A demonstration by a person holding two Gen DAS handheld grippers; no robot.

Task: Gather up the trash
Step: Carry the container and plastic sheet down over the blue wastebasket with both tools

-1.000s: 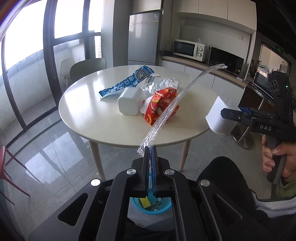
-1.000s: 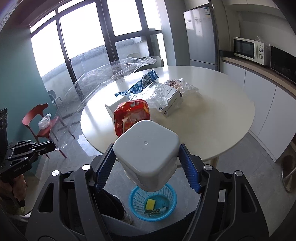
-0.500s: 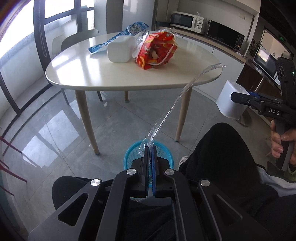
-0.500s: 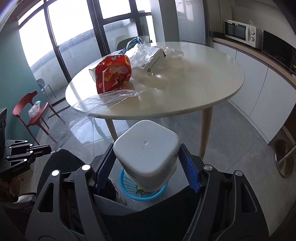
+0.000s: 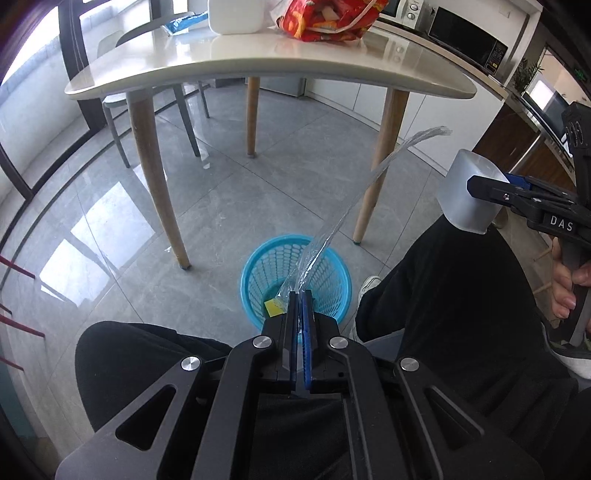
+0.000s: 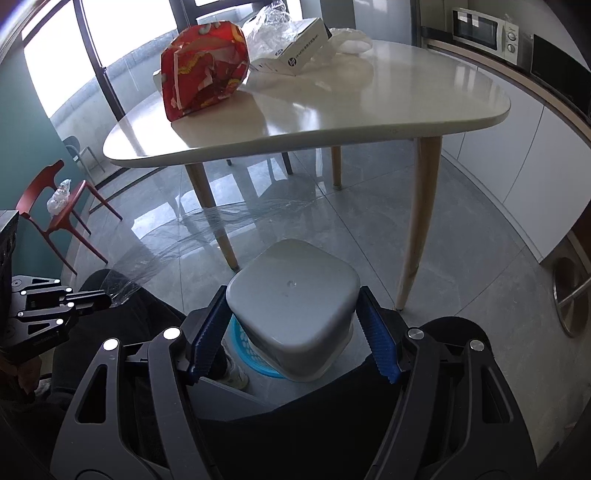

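Note:
My left gripper (image 5: 300, 293) is shut on a strip of clear plastic film (image 5: 354, 199) and holds it just above the blue mesh trash basket (image 5: 255, 269) on the floor. The film trails up to the right. A yellow scrap (image 5: 272, 307) lies inside the basket. My right gripper (image 6: 293, 328) is shut on a white plastic container (image 6: 293, 291), bottom toward the camera, above the basket's rim (image 6: 258, 363). The container (image 5: 467, 192) and right gripper also show at the right of the left wrist view. The left gripper (image 6: 99, 299) with the film (image 6: 207, 229) shows at the left of the right wrist view.
The round white table (image 6: 369, 107) carries a red snack bag (image 6: 203, 66), a small carton (image 6: 295, 55), clear wrap and another white container (image 5: 236, 14). Its wooden legs (image 5: 155, 177) stand close behind the basket. The person's black-clad knees (image 5: 443, 295) flank it. A red chair (image 6: 48, 206) stands left.
Both grippers have dropped from table height to below the table edge. The left one with the film now hangs right over the basket; the right one with the container is lower too.

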